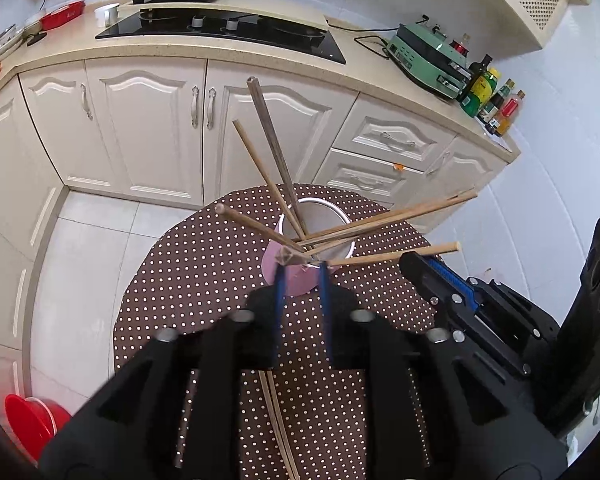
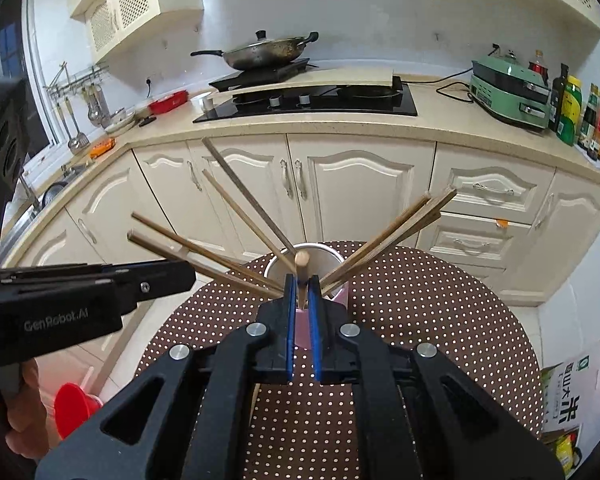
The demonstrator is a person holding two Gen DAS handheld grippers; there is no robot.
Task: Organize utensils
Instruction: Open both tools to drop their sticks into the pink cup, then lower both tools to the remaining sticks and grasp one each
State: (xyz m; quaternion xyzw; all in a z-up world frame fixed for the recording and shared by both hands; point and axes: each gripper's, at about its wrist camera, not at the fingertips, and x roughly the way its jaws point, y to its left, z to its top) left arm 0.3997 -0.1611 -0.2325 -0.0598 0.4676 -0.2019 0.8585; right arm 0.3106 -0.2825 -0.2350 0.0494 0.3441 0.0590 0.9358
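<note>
A pink cup (image 1: 288,280) with a metal rim stands on the round dotted table (image 1: 204,280). Several chopsticks (image 1: 268,136) fan out of it. My left gripper (image 1: 300,266) hovers just above the cup's near rim, its blue fingers a little apart around a dark chopstick end; whether they grip it is unclear. My right gripper (image 2: 302,280) is shut on a light wooden chopstick (image 2: 301,264) that stands upright over the cup (image 2: 336,300). In the left wrist view that chopstick (image 1: 396,255) juts from the right gripper (image 1: 428,276). Two chopsticks (image 1: 276,412) lie on the table under my left gripper.
Cream cabinets (image 2: 340,184) and a counter with a black hob (image 2: 312,100), a wok (image 2: 260,54) and a green appliance (image 2: 512,96) lie behind the table. Bottles (image 2: 580,116) stand at the right. A red basin (image 1: 32,420) sits on the floor at the left. A rice bag (image 2: 568,396) lies at the right.
</note>
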